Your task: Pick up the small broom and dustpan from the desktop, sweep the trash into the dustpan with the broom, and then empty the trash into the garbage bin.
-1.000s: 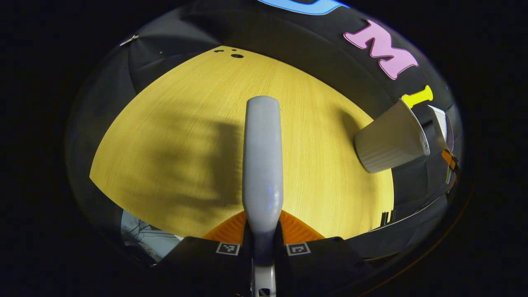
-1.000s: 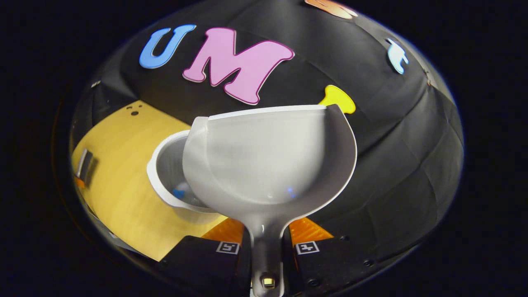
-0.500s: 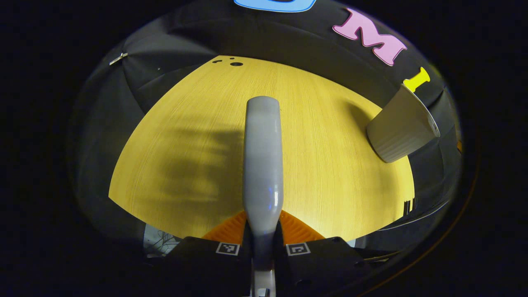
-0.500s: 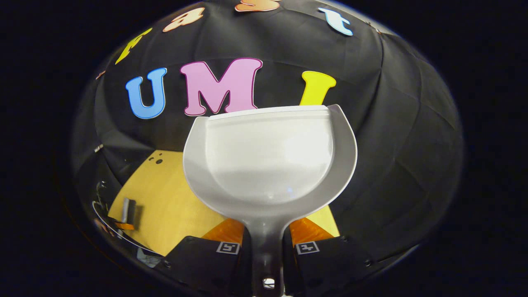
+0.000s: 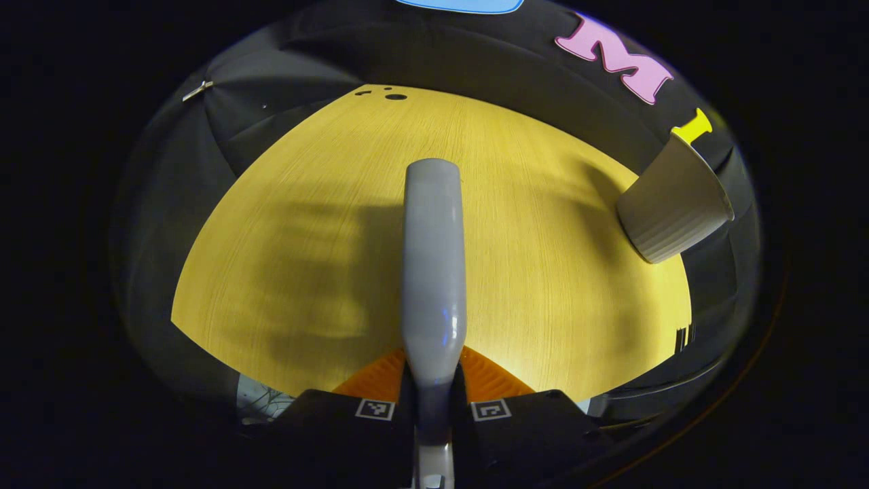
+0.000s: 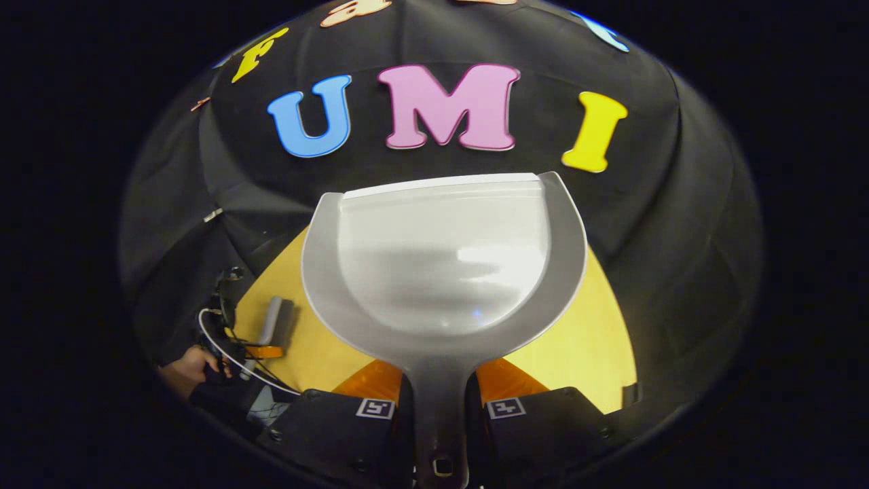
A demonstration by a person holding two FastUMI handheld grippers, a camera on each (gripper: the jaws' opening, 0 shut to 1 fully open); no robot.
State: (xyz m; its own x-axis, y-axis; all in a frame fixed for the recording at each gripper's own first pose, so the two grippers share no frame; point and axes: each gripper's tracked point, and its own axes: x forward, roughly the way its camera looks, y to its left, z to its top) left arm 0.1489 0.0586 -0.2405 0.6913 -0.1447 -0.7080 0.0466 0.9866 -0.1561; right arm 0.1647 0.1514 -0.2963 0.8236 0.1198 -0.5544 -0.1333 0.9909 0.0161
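Dustpan (image 6: 445,272) is in my right gripper (image 6: 439,401): both fingers pinch its handle at the bottom of the right gripper view, pan pointing forward and held up off the tabletop (image 6: 584,339). The pan's inside looks clean, nothing lying in it. Broom (image 5: 433,272) is in my left gripper (image 5: 432,401), fingers pressed onto the grey handle from either side; the handle runs straight ahead over the tabletop (image 5: 305,224) in the left gripper view. I only get the handle end from here, bristles can't be made out. Garbage bin (image 5: 675,207), a pale ribbed cup-shaped tub, stands at the right edge of the left gripper view, near the tabletop's far right side, well apart from the broom. In the right gripper view the left gripper (image 6: 261,350) sits low on the left with the broom handle (image 6: 268,326) sticking out over the wood, and a hand (image 6: 187,370) holding it, cables trailing beside it.
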